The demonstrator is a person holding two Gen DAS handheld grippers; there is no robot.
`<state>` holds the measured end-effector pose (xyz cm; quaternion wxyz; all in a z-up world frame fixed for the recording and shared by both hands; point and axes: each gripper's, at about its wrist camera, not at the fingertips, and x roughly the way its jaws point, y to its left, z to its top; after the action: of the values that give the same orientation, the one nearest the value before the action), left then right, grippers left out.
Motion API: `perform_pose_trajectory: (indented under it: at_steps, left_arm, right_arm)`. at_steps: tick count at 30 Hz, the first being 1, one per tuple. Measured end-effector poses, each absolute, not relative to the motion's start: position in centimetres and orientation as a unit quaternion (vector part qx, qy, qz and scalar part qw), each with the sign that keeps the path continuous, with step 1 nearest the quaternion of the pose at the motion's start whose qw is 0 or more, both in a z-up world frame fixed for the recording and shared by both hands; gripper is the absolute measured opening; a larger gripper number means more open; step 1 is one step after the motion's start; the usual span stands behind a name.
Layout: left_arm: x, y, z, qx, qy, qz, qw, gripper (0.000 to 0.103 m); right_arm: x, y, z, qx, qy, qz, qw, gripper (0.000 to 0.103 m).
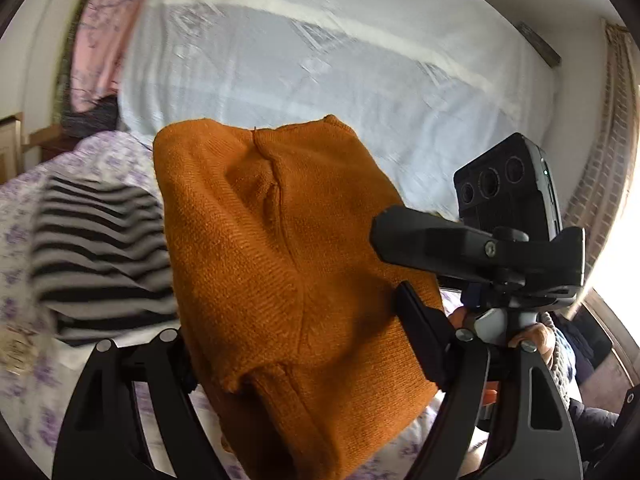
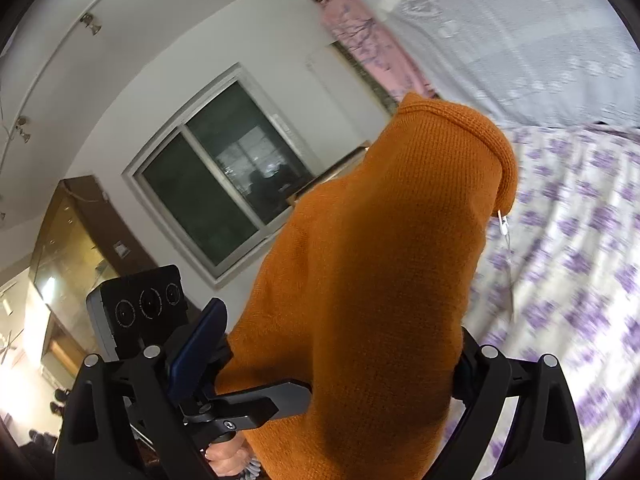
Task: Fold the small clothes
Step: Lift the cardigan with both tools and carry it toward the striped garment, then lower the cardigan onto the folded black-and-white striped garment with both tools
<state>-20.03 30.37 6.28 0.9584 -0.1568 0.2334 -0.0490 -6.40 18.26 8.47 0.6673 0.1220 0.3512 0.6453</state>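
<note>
The orange sweater [image 1: 280, 264] is held up over the bed [image 1: 120, 160], gripped between the fingers of both the left gripper [image 1: 296, 364] and right gripper [image 2: 344, 364]. It must next be lowered flat for folding.

A dark sliding window with a grey frame [image 2: 224, 176] sits in a white wall [image 2: 160, 60]. A bed under a white sheet printed with purple flowers [image 2: 580, 240] stands beside it. Pink patterned curtain [image 1: 108, 28] hangs beyond.

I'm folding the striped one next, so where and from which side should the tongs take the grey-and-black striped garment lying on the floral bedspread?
Probably the grey-and-black striped garment is best pinched at its bare outer edge, away from the orange knit sweater, coming down from above. It lies flat on the purple-flowered bedspread, and the sweater hides its near side.
</note>
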Motion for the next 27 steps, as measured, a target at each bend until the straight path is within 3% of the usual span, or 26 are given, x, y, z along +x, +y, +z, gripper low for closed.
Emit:
perform_pose_trajectory:
  at_steps: [19,27]
  left_arm:
    - [-17.2,45.3,8.2,-0.181,0.204,0.045,0.961,0.078]
    - [-13.5,49.9,2.0,-0.207,0.276,0.108,0.932,0.079]
  right_arm:
    - [-3.1,35.8,11.3,0.059,0.339,0.680,0.648,0.096]
    - [1.5,39.3,3.6,0.052,0.416,0.626,0.657,0.096]
